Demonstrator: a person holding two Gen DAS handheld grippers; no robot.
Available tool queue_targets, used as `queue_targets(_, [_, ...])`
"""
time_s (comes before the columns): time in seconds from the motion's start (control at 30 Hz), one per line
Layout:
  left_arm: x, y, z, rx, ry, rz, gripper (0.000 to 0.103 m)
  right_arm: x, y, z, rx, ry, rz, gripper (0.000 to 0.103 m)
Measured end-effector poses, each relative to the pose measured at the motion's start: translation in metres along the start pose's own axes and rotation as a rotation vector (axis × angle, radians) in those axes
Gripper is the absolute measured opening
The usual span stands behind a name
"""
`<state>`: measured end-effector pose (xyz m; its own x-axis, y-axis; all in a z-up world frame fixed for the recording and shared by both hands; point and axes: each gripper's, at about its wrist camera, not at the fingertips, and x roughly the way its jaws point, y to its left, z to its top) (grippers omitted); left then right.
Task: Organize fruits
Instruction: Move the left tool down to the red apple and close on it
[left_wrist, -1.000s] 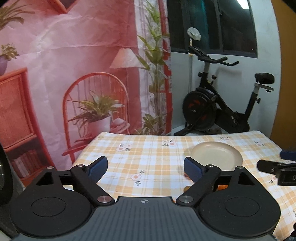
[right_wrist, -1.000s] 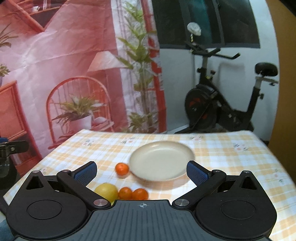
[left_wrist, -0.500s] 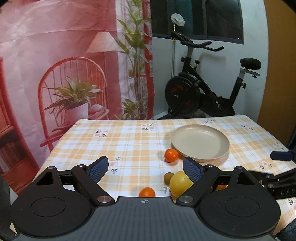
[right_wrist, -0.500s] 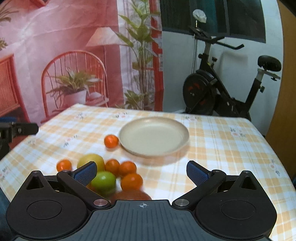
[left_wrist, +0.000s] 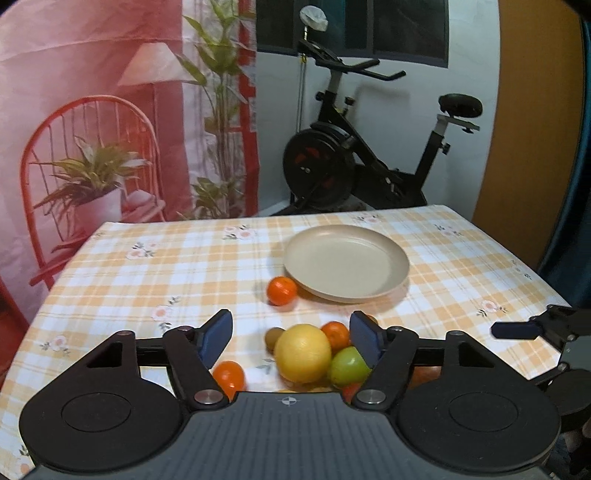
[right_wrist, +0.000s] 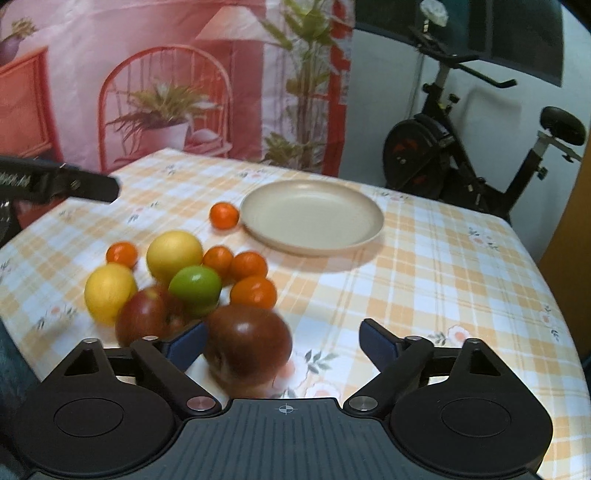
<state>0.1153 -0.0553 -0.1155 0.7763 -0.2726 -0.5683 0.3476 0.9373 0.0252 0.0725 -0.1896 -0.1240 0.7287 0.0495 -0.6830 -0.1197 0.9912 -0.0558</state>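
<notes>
A heap of fruit is gathered near the front edge of the worktop (right_wrist: 443, 240), which is spread with an orange checked cloth. An empty beige plate (right_wrist: 314, 216) is set toward the middle, and one small orange (right_wrist: 224, 216) is seen just beside its left rim.

The right gripper (right_wrist: 284, 341) is pitched downward over the near side of the heap. Its fingers are closing, with a dark red apple (right_wrist: 247, 341) between them. The left finger appears to lie against the apple's side, while the right finger (right_wrist: 376, 341) is clearly apart from it, so nothing is grasped yet. A second red apple (right_wrist: 147, 317), a green apple (right_wrist: 195, 284) and a lemon (right_wrist: 109, 291) are crowded close behind.

The left gripper (left_wrist: 291, 336) is likewise tilted down, and its fingers are closing around a large yellow citrus (left_wrist: 303, 352) without visible contact. The green apple (left_wrist: 349, 365) is partly hidden behind its right finger (left_wrist: 364, 339).

The apple is judged firm, smooth and fairly heavy, and likely to roll or slip from a shallow pinch; it would best be taken across its widest girth. The citrus, being round with a slightly yielding peel, should be held the same way. Neighbouring fruit could be nudged as either is lifted.
</notes>
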Motion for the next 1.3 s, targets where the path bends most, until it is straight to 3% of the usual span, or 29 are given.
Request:
queue_targets(0.33, [0.014, -0.009, -0.001, -0.01, 0.046, -0.041, 0.059, 0.011, 0.006, -0.014, -0.074, 0.044, 0.041, 0.069])
queue_targets(0.7, [0.022, -0.024, 0.0, 0.026, 0.075, -0.105, 0.057, 0.026, 0.0, -0.018, -0.035, 0.06, 0.118, 0.059])
queue_targets(1.3, [0.052, -0.041, 0.001, 0.06, 0.167, -0.252, 0.057, 0.018, -0.011, -0.012, 0.031, -0.018, 0.12, 0.047])
